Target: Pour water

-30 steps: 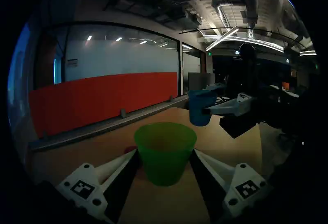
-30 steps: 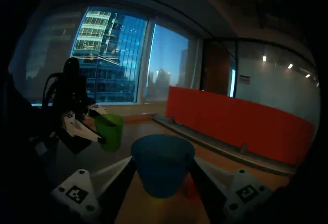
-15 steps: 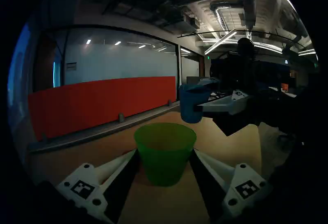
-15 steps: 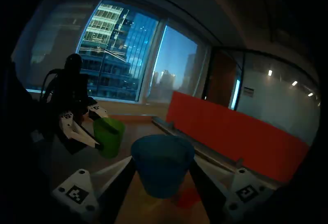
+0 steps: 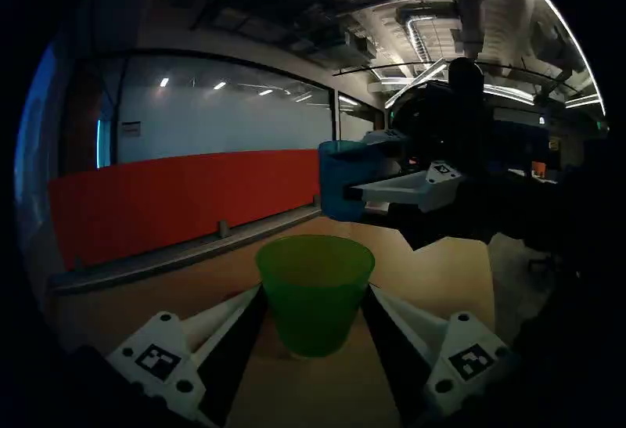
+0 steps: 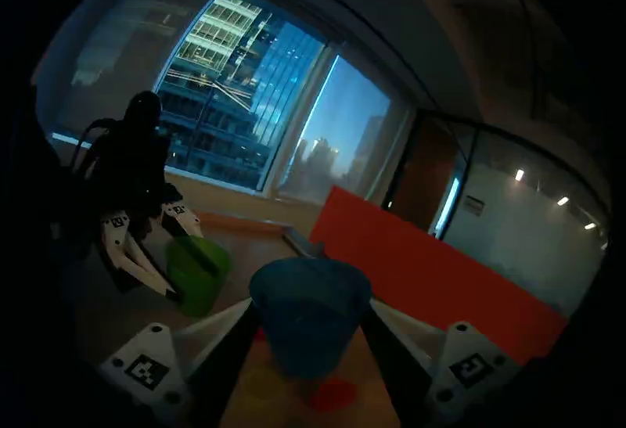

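Holds a translucent green plastic cup point(image 5: 315, 307) upright in the left gripper point(image 5: 314, 287), both fingers pressed on its sides, low over the tan wooden worktop point(image 5: 438, 271). Carries a blue plastic cup point(image 5: 344, 181) clamped the same way in the right gripper point(image 6: 311, 307), upright, higher than the green rim and just beyond it, slightly right. Probably calls for bringing the blue cup over the green mouth and tipping it leftward; cannot tell whether water is inside.
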`<state>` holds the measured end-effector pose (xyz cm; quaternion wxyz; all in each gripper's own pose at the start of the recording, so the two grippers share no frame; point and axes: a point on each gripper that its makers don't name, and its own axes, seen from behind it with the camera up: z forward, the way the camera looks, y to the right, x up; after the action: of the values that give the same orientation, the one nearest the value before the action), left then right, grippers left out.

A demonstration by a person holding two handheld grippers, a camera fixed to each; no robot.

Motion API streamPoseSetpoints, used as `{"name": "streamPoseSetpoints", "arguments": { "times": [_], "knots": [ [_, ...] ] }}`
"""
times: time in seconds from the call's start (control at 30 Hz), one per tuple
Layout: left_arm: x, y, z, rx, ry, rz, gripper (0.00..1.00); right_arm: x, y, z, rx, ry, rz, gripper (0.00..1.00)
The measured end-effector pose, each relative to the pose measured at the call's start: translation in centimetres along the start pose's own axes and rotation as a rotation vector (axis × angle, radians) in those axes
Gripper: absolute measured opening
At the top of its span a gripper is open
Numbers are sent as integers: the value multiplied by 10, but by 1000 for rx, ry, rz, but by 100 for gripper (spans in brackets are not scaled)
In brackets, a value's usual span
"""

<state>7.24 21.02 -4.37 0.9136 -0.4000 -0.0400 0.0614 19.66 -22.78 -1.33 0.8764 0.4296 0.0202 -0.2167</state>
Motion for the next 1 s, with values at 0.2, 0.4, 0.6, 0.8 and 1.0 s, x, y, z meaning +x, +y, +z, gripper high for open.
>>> {"name": "streamPoseSetpoints", "arguments": {
  "times": [0.2,0.4,0.6,0.8,1.0],
  "knots": [
    [1,2,4,-3,8,-4,81,8,5,6,-1,3,-49,87],
    [0,6,8,-17,10,-12,81,16,11,10,-6,7,-113,87],
    [0,8,11,-21,7,-10,81,23,17,14,-13,10,-180,87],
    [-2,10,15,-30,4,-13,81,29,23,18,-24,13,-243,87],
    [-1,12,18,-33,4,-10,81,38,26,22,-32,21,-298,87]
  ]
}}
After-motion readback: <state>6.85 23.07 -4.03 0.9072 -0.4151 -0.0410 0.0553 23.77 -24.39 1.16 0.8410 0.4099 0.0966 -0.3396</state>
